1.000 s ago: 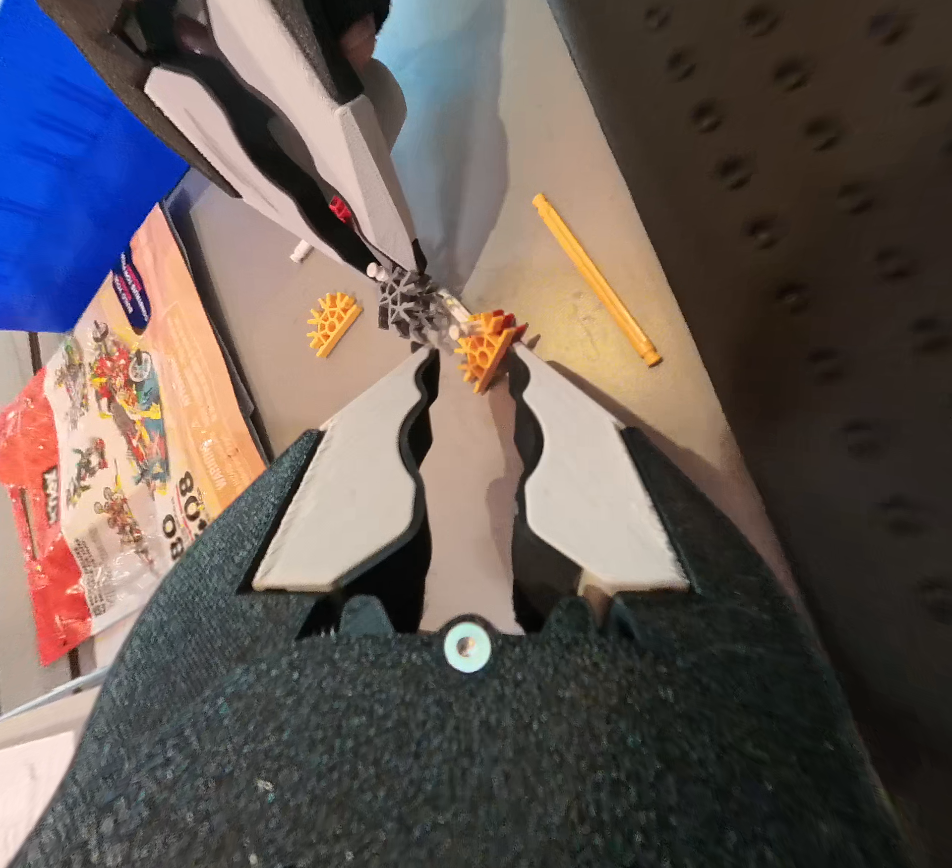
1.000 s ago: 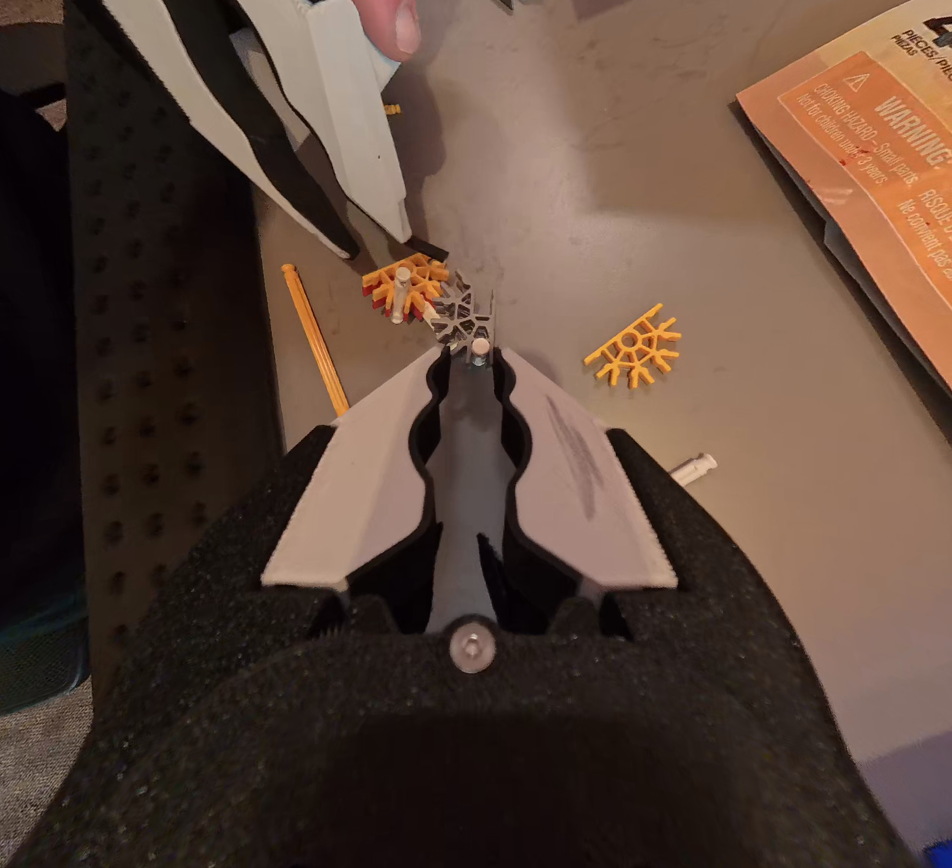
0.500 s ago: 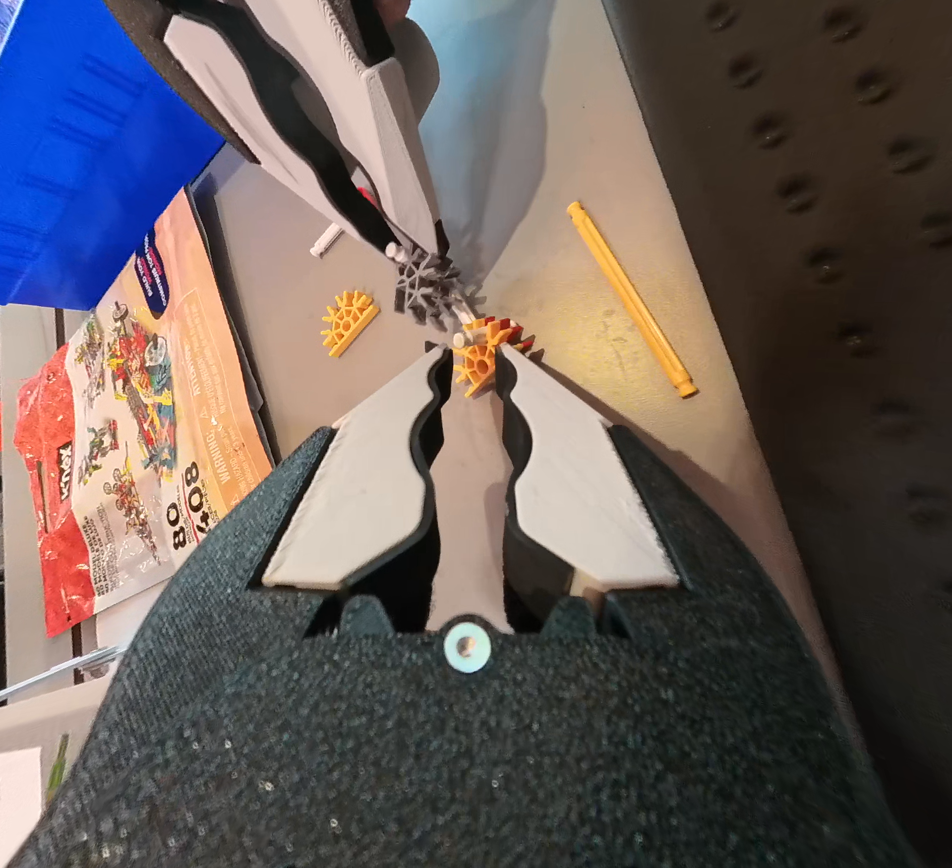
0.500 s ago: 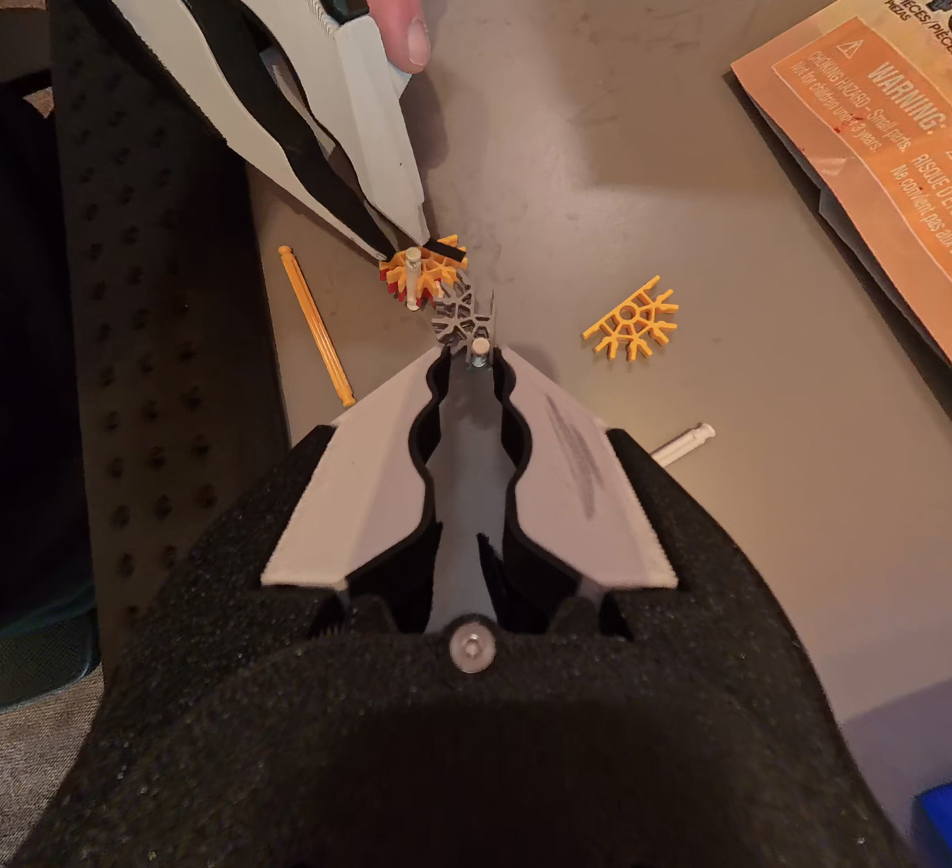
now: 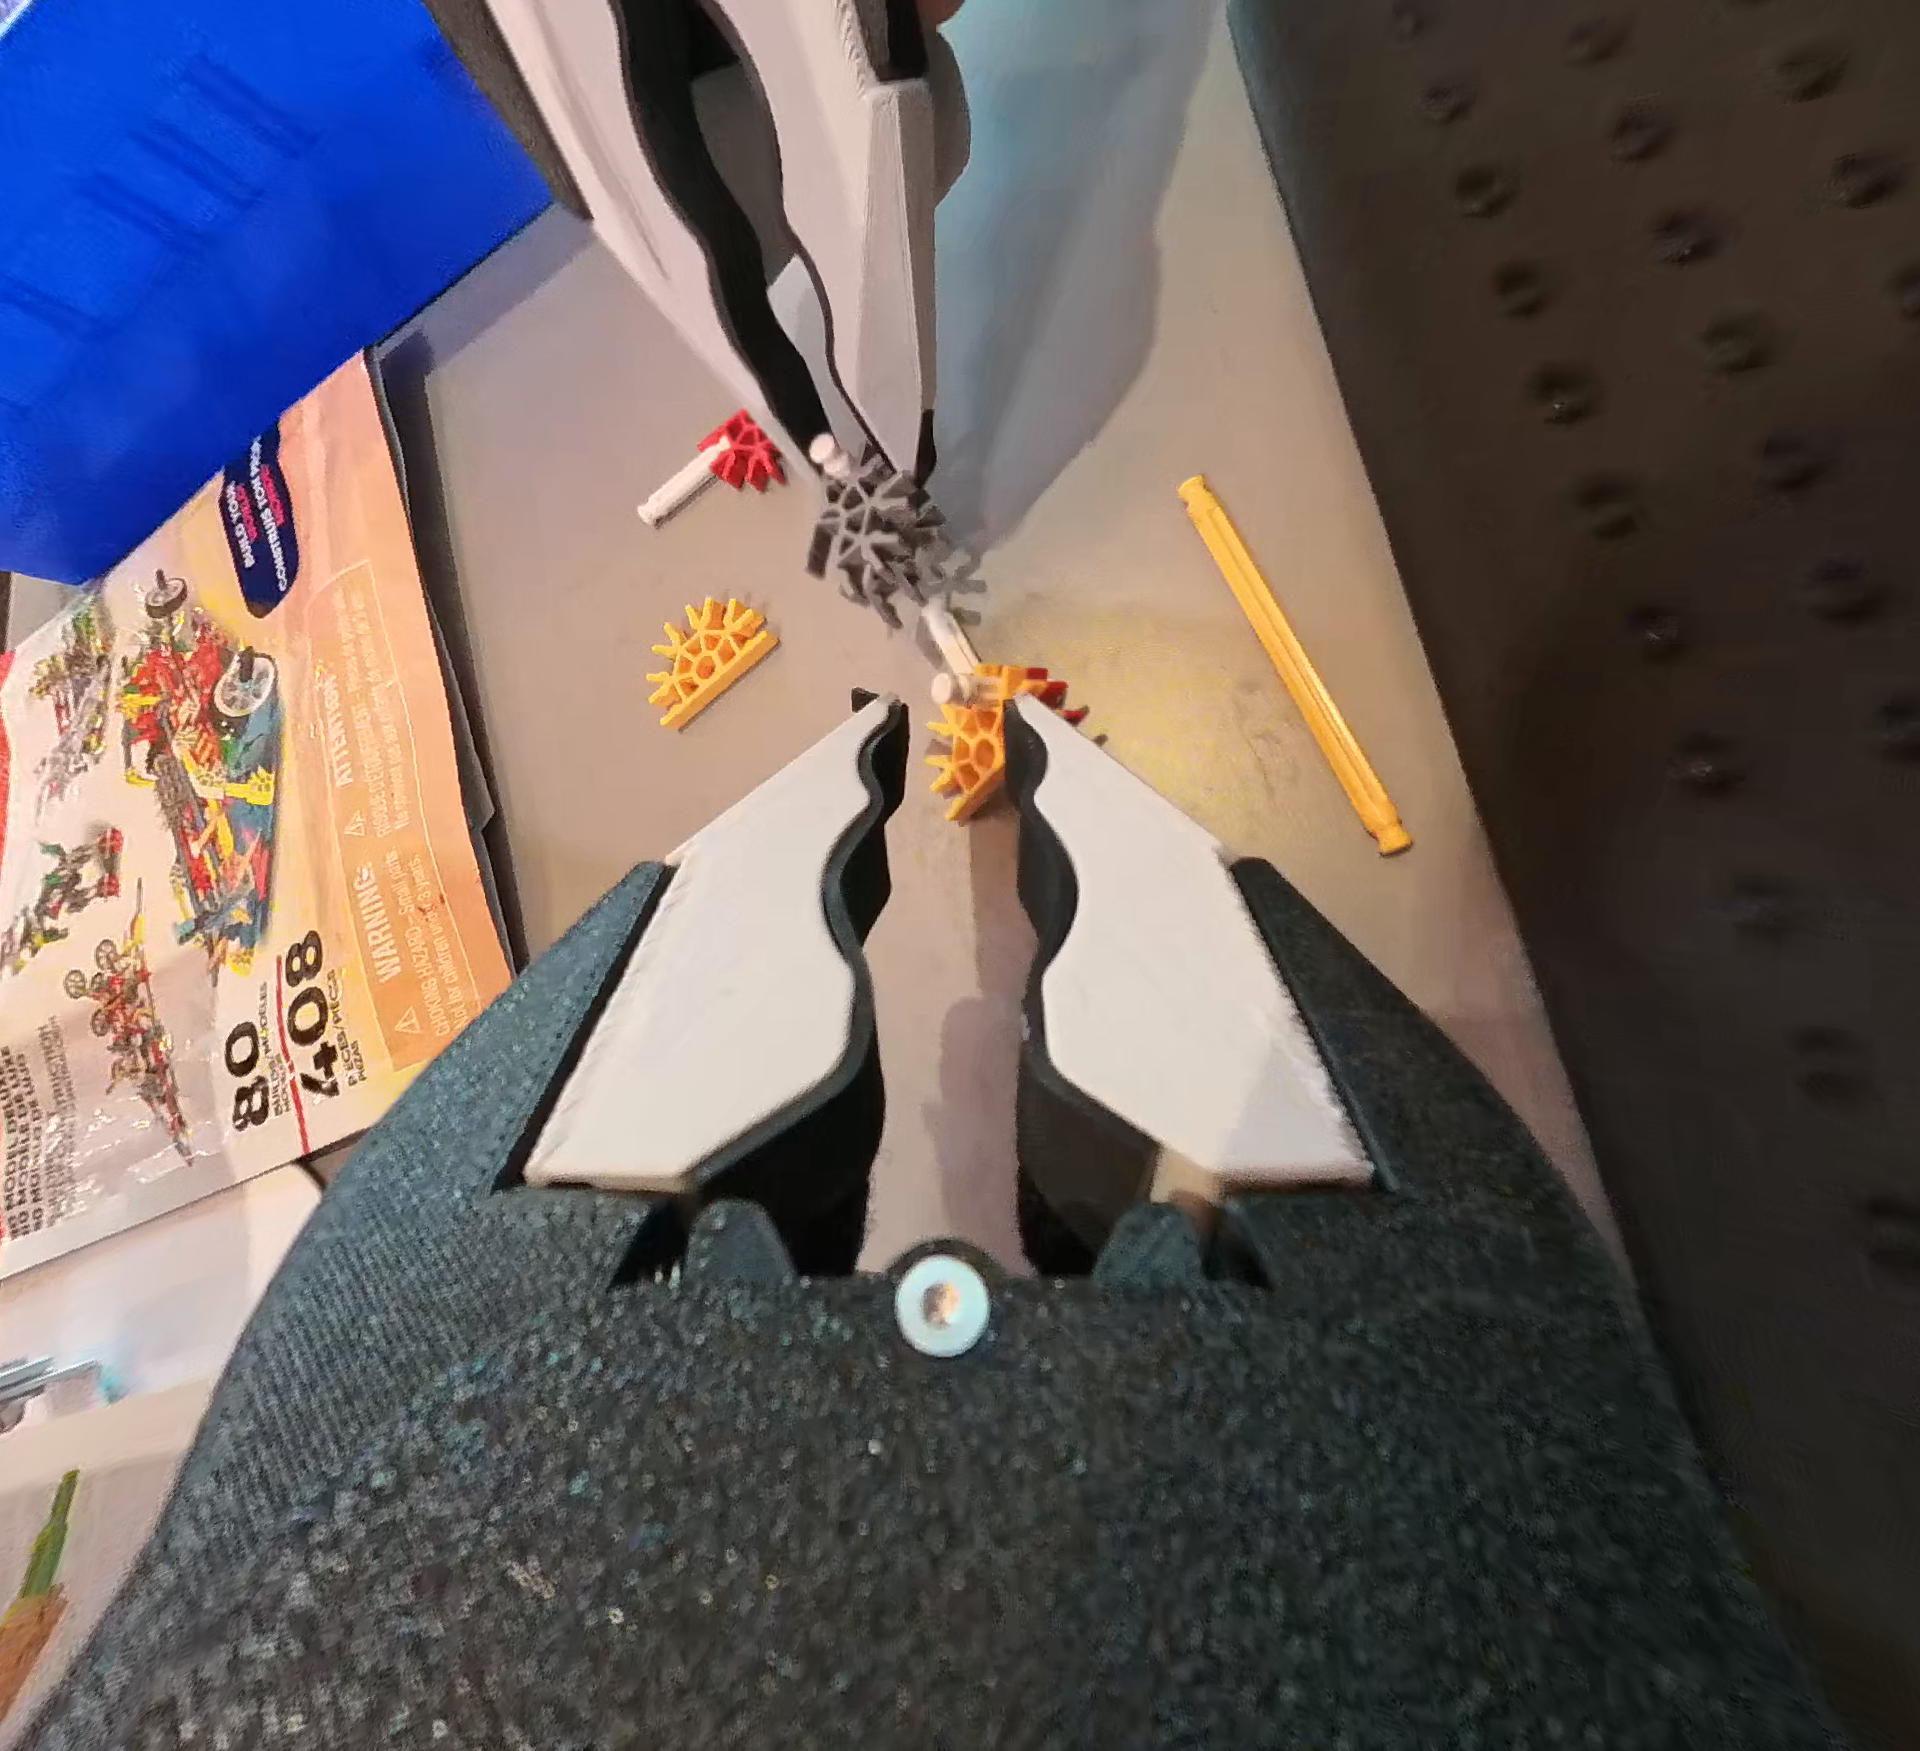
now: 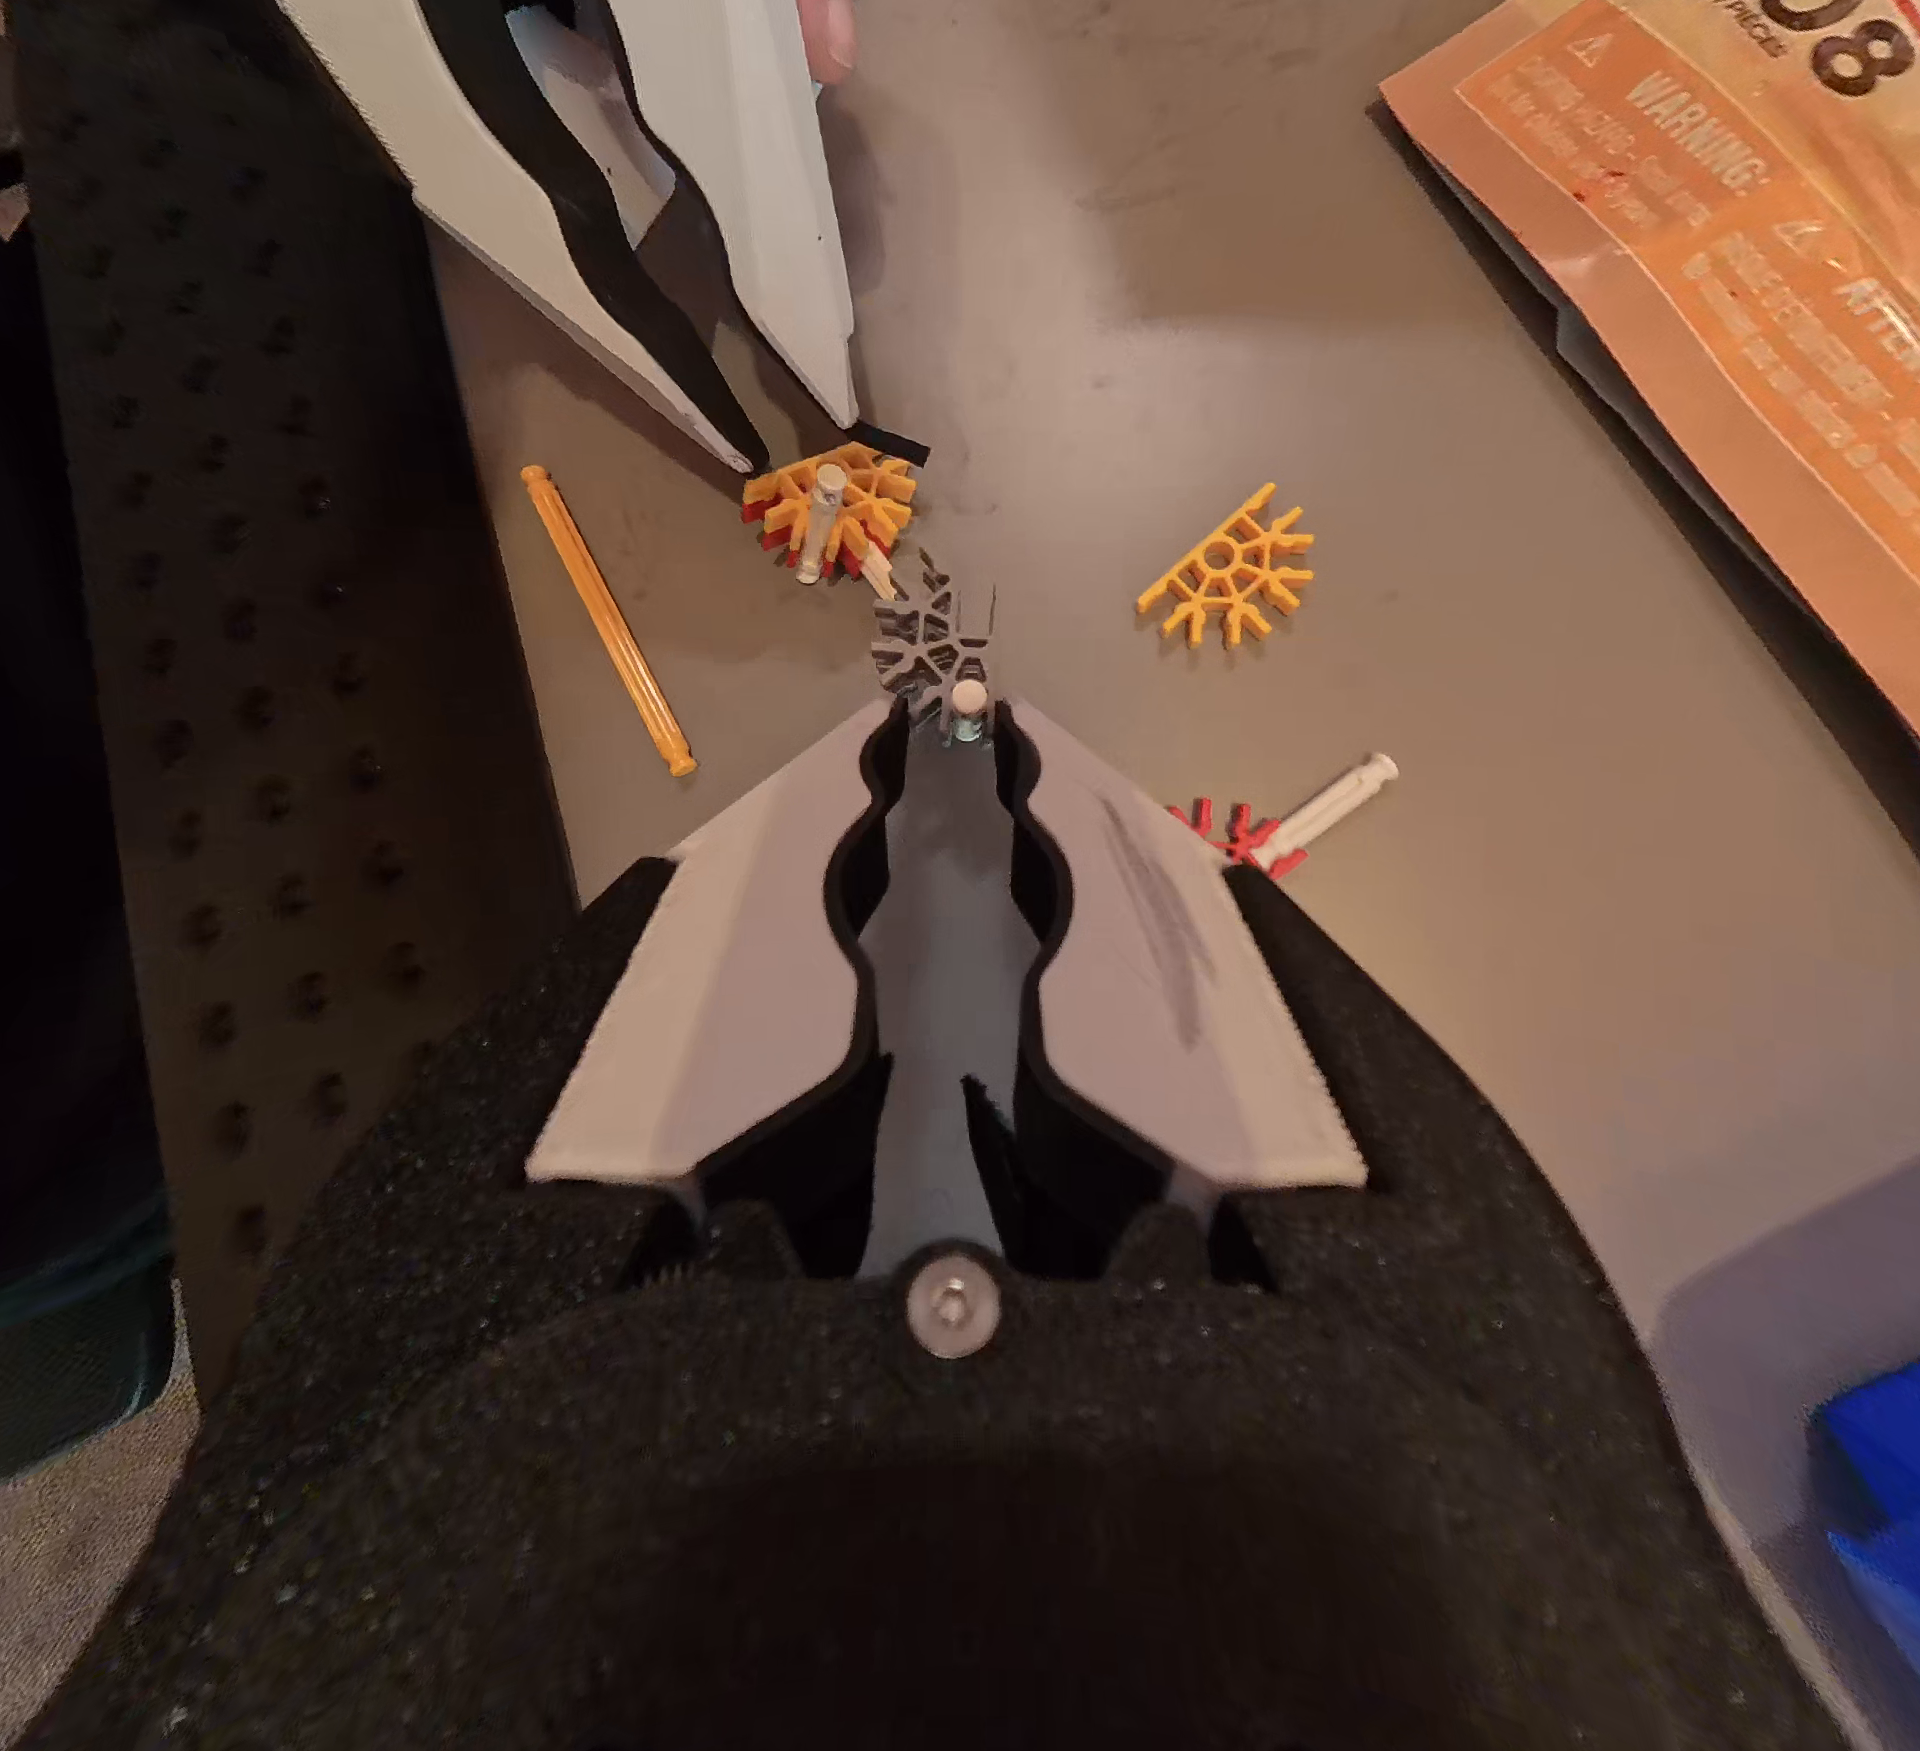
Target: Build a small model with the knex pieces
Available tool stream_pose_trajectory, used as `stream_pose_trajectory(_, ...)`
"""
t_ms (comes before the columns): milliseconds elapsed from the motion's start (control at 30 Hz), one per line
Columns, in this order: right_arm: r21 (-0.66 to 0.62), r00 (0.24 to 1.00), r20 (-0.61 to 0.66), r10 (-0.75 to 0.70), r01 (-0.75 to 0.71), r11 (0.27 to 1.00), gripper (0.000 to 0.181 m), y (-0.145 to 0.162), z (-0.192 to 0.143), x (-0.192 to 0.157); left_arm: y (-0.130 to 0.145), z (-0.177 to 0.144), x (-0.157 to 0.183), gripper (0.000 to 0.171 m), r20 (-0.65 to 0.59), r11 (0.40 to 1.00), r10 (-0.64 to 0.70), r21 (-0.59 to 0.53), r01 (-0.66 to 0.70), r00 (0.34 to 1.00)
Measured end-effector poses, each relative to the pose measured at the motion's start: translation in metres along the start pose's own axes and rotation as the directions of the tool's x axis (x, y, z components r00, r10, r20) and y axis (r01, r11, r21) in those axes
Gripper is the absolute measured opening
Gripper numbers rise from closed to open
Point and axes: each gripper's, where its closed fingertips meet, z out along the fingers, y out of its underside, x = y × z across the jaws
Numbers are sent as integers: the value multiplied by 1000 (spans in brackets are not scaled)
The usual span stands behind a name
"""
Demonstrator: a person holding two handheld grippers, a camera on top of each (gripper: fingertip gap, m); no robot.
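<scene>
Warm, dim light is cast on the grey table [image 6: 1195,371] — a pale bluish glare is seen at its far end [image 5: 1039,143]. Edges are bowed and softly blurred; foreground foam stays underexposed.

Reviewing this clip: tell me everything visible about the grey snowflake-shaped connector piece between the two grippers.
The grey connector is a flat, plastic-looking piece with spoked, snowflake-like slots; it may be two such pieces interlocked. It is raised off the grey table and tilted, pinched at its near edge in the jaws of the right gripper. A short white rod links it to the yellow-and-red connector cluster at the left gripper.
</scene>
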Motion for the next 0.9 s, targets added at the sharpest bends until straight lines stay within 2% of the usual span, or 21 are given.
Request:
stream_pose_trajectory(167,-37,998,-55,2,-4,999,16,12,0,5,-2,6,0,16,-29,1000,-30,5,30,999)
stream_pose_trajectory(467,-36,998,-70,-6,4,999,17,16,-2,3,-6,11,4,13,-56,999,-34,20,35,998)
stream_pose_trajectory(567,-33,997,-77,-1,-1,999,20,17,-2,4,-6,12,3,8,-41,1000,-12,17,13,999)
stream_pose_trajectory(900,-8,990,-137,-30,29,1000,26,7,-6,2,-9,15,4,8,18,996,94,-17,-93,995)
